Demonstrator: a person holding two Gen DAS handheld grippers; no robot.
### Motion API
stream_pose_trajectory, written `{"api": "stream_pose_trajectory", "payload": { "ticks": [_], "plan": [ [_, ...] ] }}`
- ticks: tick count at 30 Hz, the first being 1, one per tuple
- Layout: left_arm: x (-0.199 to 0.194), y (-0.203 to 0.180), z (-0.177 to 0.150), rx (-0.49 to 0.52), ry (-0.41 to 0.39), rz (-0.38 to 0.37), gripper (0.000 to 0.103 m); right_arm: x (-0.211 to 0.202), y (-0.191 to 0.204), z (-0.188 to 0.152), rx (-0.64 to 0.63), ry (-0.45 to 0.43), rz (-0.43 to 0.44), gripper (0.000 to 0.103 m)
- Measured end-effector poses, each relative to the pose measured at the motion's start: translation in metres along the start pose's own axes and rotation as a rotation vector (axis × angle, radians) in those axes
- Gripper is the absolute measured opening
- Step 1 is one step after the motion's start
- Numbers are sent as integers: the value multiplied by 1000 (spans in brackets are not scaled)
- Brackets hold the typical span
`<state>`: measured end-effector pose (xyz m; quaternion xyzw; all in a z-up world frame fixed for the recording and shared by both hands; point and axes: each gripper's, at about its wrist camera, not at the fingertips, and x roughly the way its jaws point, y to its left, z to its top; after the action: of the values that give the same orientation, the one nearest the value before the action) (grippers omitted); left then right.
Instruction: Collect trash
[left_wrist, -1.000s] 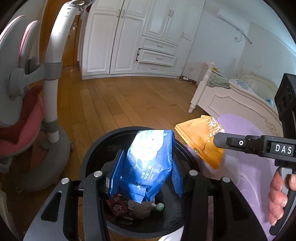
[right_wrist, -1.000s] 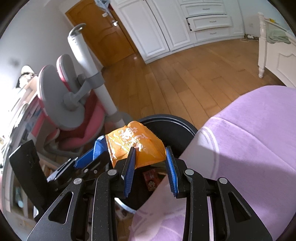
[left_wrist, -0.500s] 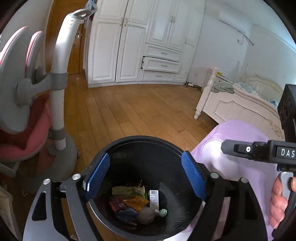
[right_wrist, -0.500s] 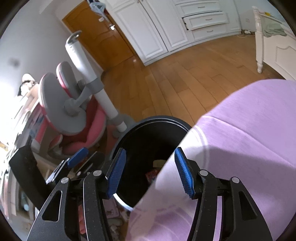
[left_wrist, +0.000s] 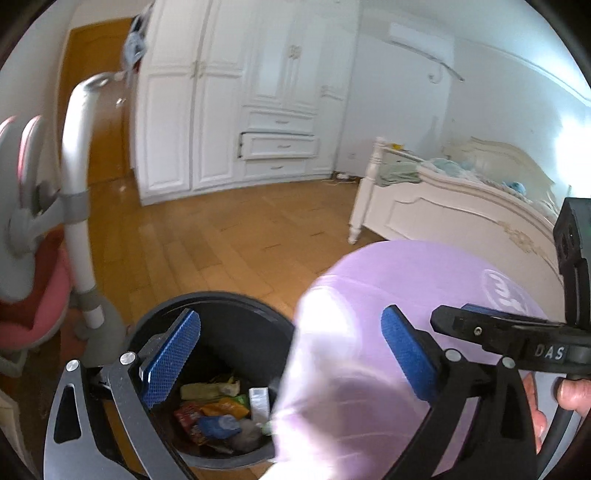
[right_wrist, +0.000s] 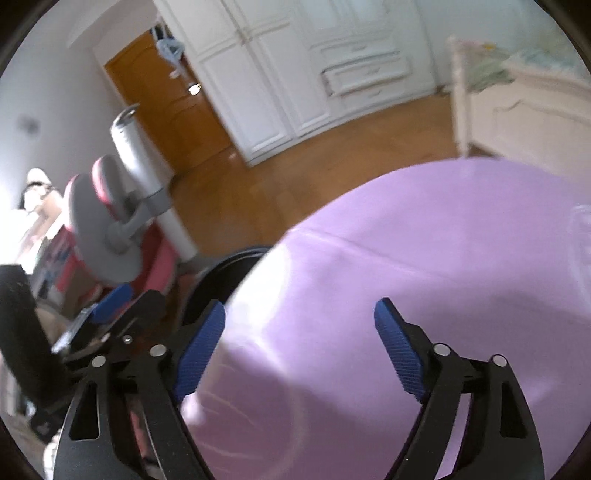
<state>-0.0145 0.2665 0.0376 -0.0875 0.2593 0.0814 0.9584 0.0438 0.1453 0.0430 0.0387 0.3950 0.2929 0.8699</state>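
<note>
A round black trash bin stands on the wooden floor beside a table with a lilac cloth. Several wrappers, among them orange, blue and red ones, lie at its bottom. My left gripper is open and empty, above the bin's right rim and the cloth's edge. My right gripper is open and empty over the lilac cloth; the bin's rim shows just left of it. The right gripper's body shows at the right of the left wrist view.
A pink and grey chair with a white post stands left of the bin. A white bed is at the right. White wardrobes and an orange door line the far wall. A faint clear item lies on the cloth at right.
One second ago the left gripper held a blue bag and the right an orange bag over the bin. Both opened, the bags dropped in, and both grippers moved right toward the cloth.
</note>
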Motion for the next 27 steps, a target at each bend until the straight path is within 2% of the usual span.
{"api": "stream_pose_trajectory", "payload": {
  "ticks": [3,7,9,13,18,21,27],
  "plan": [
    [-6,-36,-3,65,-55,-13,98,-28,-22,-11,-7,-62,-99,92],
    [-8,-76,-5,131,-89,-67,98,-65,-60,-24,23,-163,-223,96],
    [-3,-93,-5,132,-63,-160,98,-82,-80,-33,55,-224,-286,98],
    [4,-120,-7,135,-24,-275,98,-115,-116,-54,117,-341,-417,98],
    [14,-146,-12,169,-31,-274,98,-138,-152,-76,175,-420,-561,98],
    [22,-155,-16,171,0,-282,98,-145,-165,-86,176,-434,-625,98],
    [27,-163,-17,180,25,-287,97,-143,-176,-92,221,-451,-642,98]
  ]
}}
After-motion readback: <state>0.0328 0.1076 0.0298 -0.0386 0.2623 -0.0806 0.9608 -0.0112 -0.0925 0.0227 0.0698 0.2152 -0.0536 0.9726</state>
